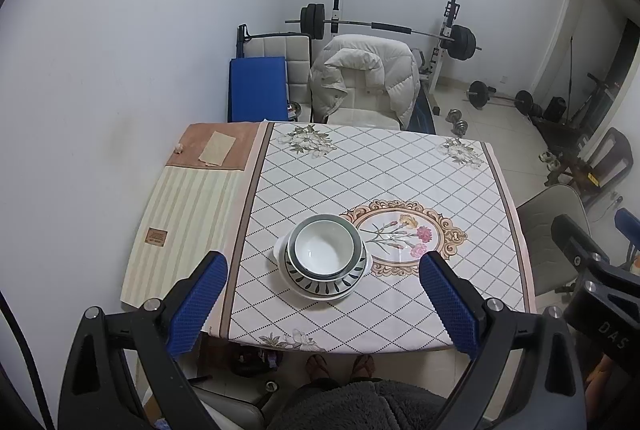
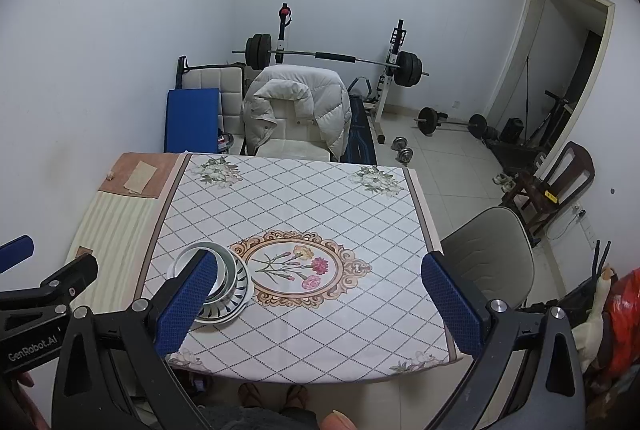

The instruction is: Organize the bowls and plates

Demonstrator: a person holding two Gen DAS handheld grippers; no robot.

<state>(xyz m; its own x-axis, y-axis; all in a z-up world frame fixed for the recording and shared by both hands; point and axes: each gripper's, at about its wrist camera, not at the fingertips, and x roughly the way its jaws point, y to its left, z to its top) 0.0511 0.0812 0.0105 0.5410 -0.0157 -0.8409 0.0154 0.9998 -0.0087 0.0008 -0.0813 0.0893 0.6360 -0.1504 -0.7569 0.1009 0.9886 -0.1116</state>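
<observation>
Plates and bowls sit nested in one stack [image 1: 325, 257] at centre-lower frame, on the tablecloth [image 1: 400, 169] beside its floral medallion. I count two bowls over roughly two plates; lower rims overlap, so that is uncertain. The left gripper [image 1: 322, 302] and right gripper [image 2: 316, 304] both hang above, jaws spread, holding nothing. A lopsided lift could likely slide the glazed pieces apart.

Both wrist views high above table [image 1: 400, 169]

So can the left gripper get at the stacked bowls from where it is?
Probably yes: the left gripper is open, the stacked bowls sit straight ahead between its fingers, and nothing lies between.
</observation>
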